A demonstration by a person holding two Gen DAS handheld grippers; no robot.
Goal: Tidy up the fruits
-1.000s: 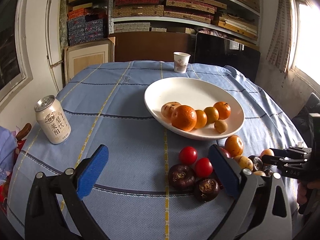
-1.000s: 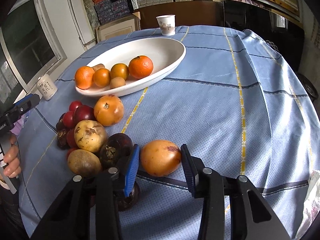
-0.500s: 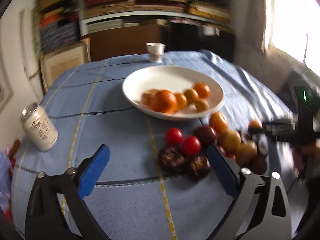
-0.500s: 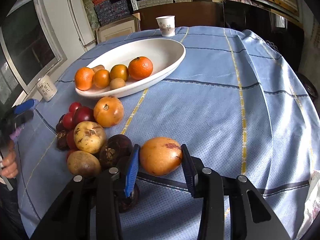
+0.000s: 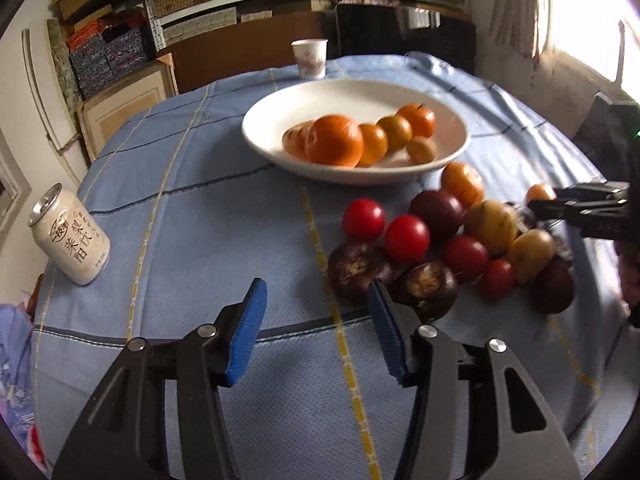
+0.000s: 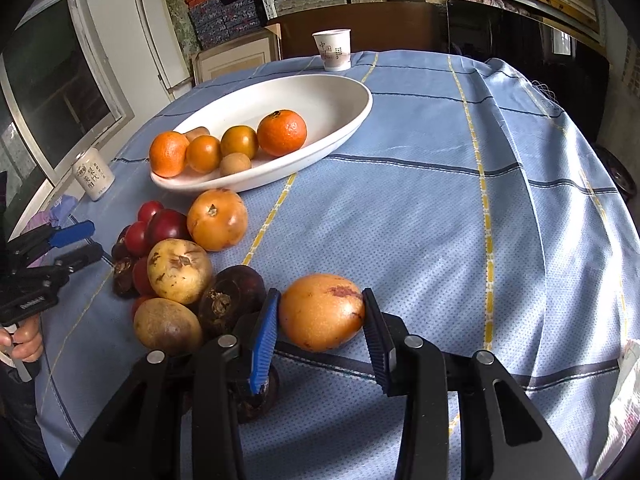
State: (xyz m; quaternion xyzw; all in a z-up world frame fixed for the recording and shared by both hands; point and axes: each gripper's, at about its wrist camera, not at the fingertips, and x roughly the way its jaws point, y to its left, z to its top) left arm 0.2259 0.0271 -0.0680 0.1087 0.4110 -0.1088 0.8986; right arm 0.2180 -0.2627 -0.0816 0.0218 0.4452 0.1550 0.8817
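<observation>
An orange-yellow fruit with a red blotch is clamped between the blue pads of the right gripper, both pads pressed against its sides, low over the blue checked tablecloth. The jaws of the left gripper have just been closing and are seen partly open, with only cloth between them; the right pad is set just in front of two dark purple fruits at the near edge of a loose heap. In that heap, red tomatoes, yellow-brown fruits and more purple ones are gathered, touching one another, beside a white oval dish. Oranges and smaller tangerines are lined up in the dish. A drinks can is stood upright at the table's left edge, and a paper cup at its far side.
</observation>
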